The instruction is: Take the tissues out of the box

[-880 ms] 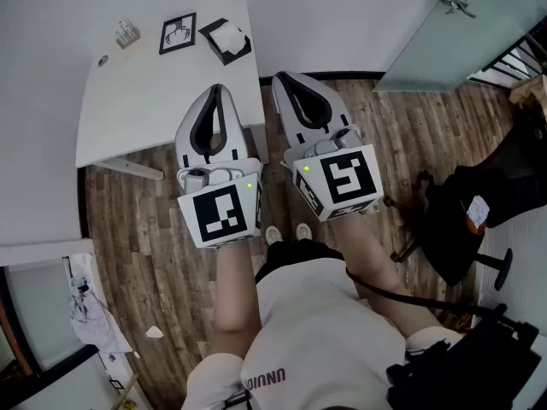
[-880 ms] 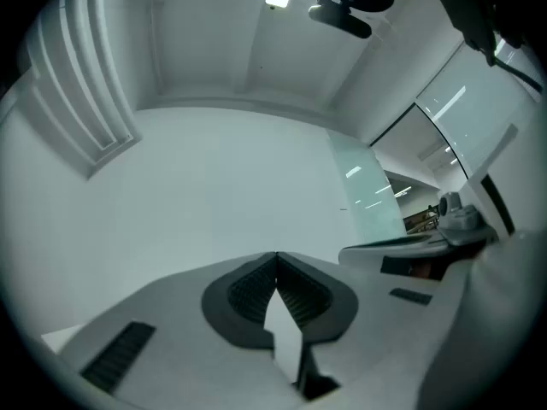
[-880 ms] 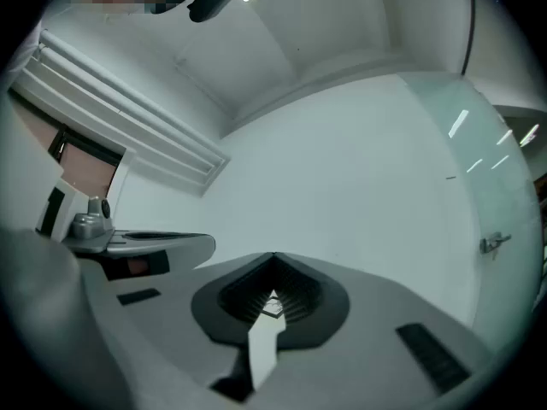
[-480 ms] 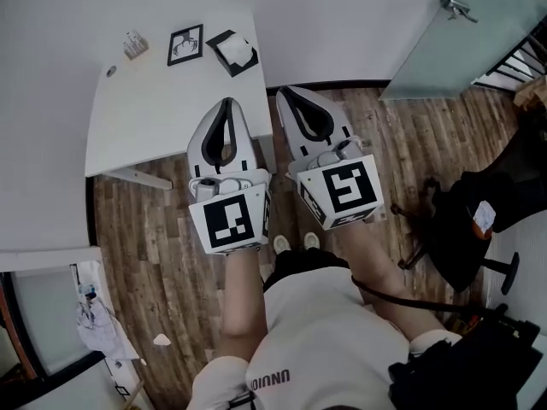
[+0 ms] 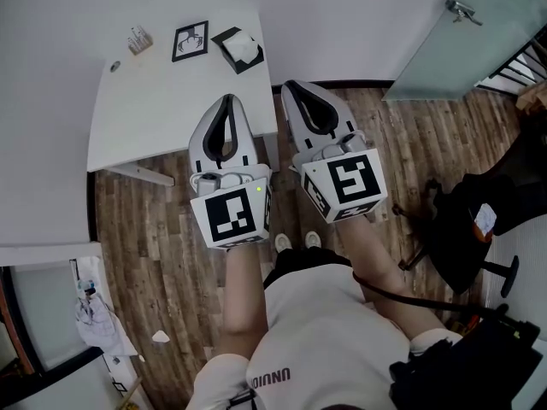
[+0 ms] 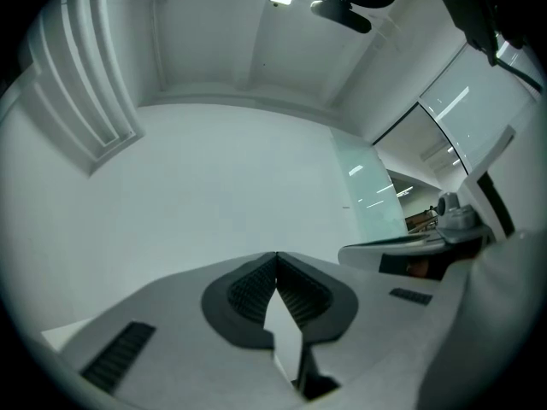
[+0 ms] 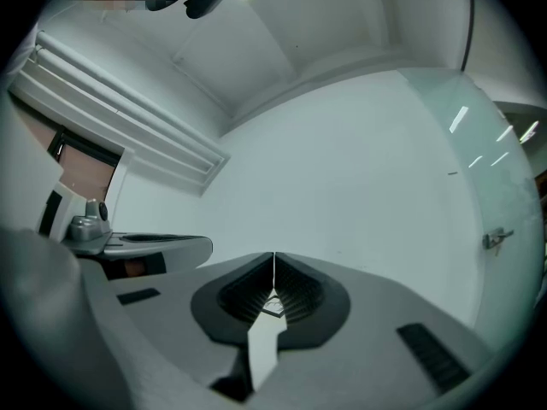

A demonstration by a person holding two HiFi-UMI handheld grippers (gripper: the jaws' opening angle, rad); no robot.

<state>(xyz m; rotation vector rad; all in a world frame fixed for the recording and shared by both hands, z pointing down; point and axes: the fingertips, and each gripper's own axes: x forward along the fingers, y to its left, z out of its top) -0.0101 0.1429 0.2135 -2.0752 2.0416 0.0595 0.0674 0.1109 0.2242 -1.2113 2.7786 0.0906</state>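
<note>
White counter point(image 5: 154, 118) with a framed picture point(image 5: 190, 41) left of a black tissue box point(image 5: 226, 38), its tissue point(image 5: 243, 49) poking up. Well short of the box, the left gripper point(image 5: 226, 101) and right gripper point(image 5: 295, 88) hang with jaws clenched and empty. The reach seems not yet begun. The next move calls for opening the jaws and approaching the box.

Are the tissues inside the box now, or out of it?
Inside: the white tissues sit in the black box on the table.
</note>
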